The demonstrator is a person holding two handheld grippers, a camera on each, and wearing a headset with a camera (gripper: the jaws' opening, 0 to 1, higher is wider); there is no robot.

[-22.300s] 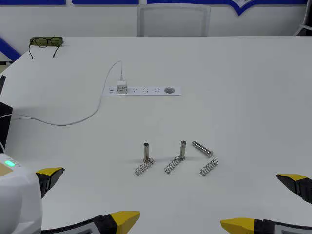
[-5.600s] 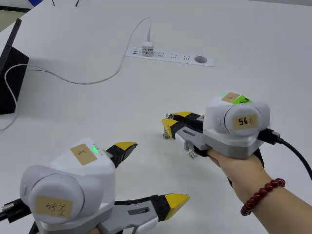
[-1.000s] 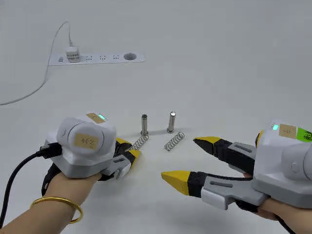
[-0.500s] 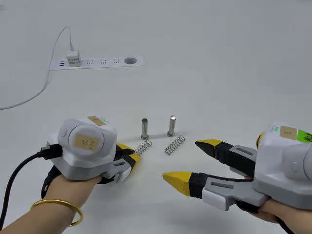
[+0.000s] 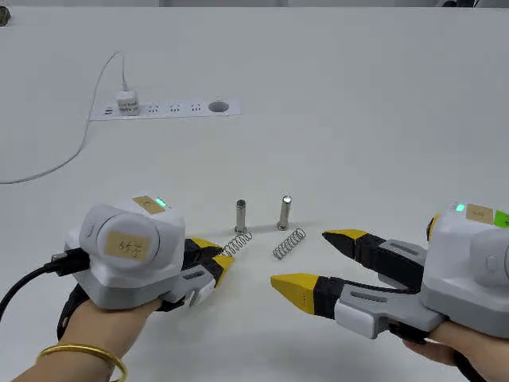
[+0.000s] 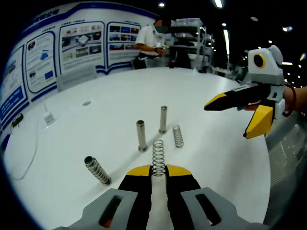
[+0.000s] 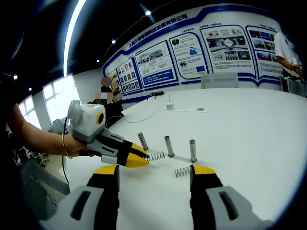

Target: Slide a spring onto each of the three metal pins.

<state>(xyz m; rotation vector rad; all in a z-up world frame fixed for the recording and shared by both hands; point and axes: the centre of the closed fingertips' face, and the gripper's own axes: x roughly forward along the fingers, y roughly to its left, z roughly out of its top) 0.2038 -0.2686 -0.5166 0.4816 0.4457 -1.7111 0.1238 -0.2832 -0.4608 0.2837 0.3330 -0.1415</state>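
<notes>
Since the earliest frame the third pin has left the row's right end, and both grippers have come in. Your left gripper (image 5: 219,261) pinches one spring (image 5: 237,243) by its end, just beside the left upright pin (image 5: 241,216). Your right gripper (image 5: 318,256) hangs wide open near the loose spring (image 5: 289,243), which lies at the foot of the right upright pin (image 5: 285,212). Lift the held spring clear, tip it vertical, centre its free end over the pin head, then lower it without squeezing harder. The left gripper view adds the sprung pin (image 6: 97,170) lying on its side; the head view better shows spring-to-pin spacing.
</notes>
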